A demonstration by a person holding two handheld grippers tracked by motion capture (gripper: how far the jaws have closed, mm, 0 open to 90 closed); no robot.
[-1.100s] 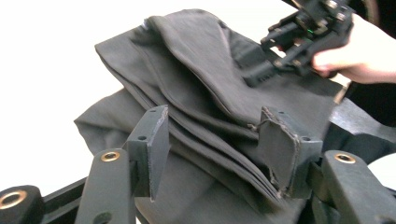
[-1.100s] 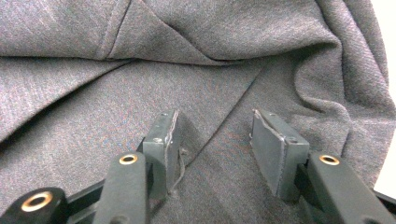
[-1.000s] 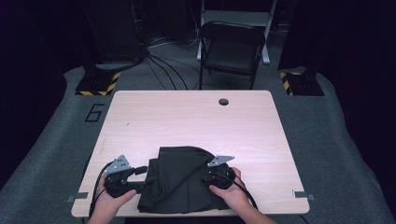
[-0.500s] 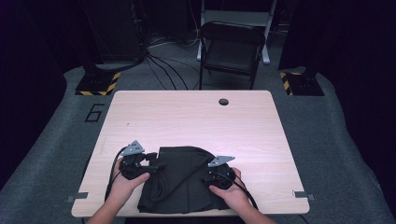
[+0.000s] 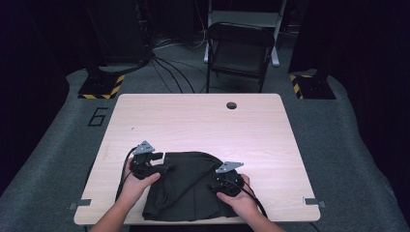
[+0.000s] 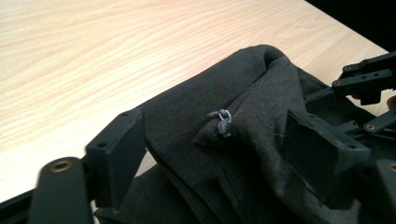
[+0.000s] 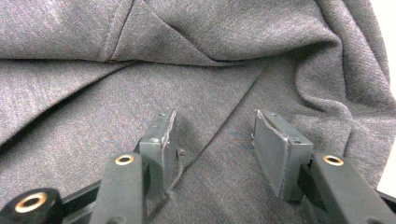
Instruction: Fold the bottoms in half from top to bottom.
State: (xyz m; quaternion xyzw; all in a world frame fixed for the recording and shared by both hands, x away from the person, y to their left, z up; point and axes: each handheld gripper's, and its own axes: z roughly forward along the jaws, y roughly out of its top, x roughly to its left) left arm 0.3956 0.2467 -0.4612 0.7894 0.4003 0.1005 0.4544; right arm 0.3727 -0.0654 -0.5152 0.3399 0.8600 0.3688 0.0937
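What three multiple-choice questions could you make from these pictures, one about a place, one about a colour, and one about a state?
1. Where does the dark folded cloth garment lie on the light wooden table?
A. at the far edge by the round hole
B. at the near edge, between the two hands
C. on the chair

2. What colour is the folding chair behind the table?
A. black
B. white
C. yellow

3. How do the jaws of the left gripper stand?
A. clamped flat on bare wood
B. spread apart with a fold of cloth between them
C. holding a cup

Key: 1 B, the high view shows the garment at the near edge between the hands. 2 A, the seat and frame are black. 3 B, the left gripper view shows wide jaws, just opened, either side of the fabric.
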